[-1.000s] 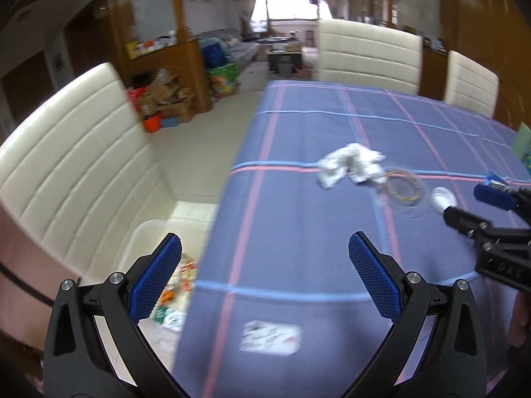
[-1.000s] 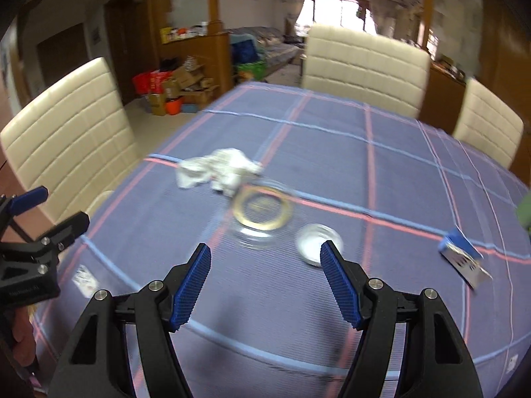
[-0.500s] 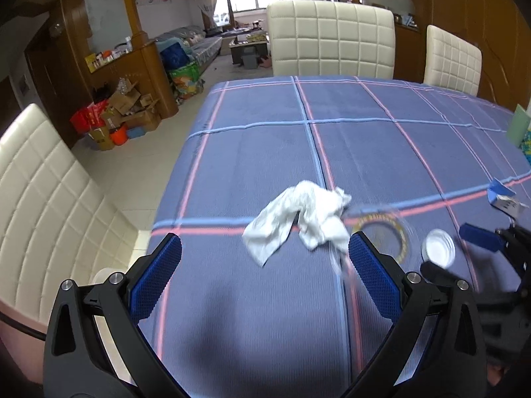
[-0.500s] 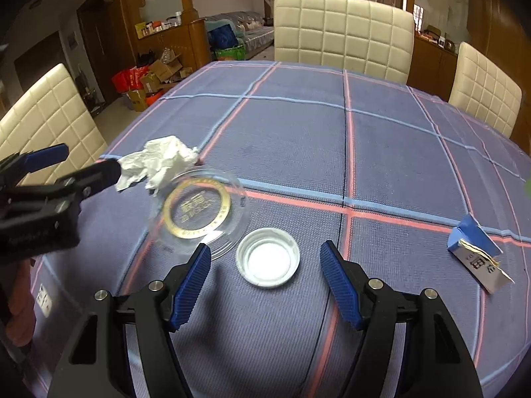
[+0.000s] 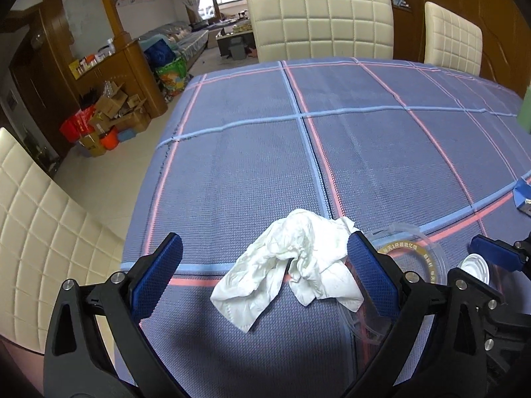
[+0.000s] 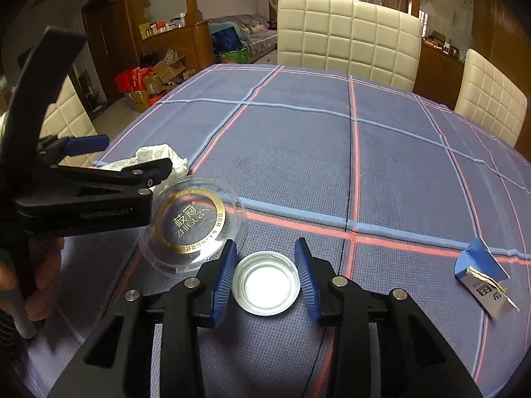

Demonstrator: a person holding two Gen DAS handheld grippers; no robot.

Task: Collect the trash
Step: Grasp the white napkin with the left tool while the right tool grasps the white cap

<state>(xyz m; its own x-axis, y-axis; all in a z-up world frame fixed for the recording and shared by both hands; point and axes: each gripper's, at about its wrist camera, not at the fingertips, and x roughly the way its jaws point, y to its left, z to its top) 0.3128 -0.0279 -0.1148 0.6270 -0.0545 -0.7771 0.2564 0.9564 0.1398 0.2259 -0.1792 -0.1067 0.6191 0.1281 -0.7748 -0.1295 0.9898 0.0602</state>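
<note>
My left gripper (image 5: pixel 265 272): jaws spread wide around crumpled tissue (image 5: pixel 292 262) on the table (image 5: pixel 249 165). My right gripper (image 6: pixel 267 270): jaws parted, flanking small white lid (image 6: pixel 265 283), beside clear lid (image 6: pixel 195 225).

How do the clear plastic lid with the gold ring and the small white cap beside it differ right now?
The clear lid is much wider than the white cap. The clear lid is transparent with a printed gold ring; the white cap is opaque and plain. The white cap lies between the open right gripper's fingers, while the clear lid lies left of them, outside the gap. Both are round and rest on the tablecloth.
</note>
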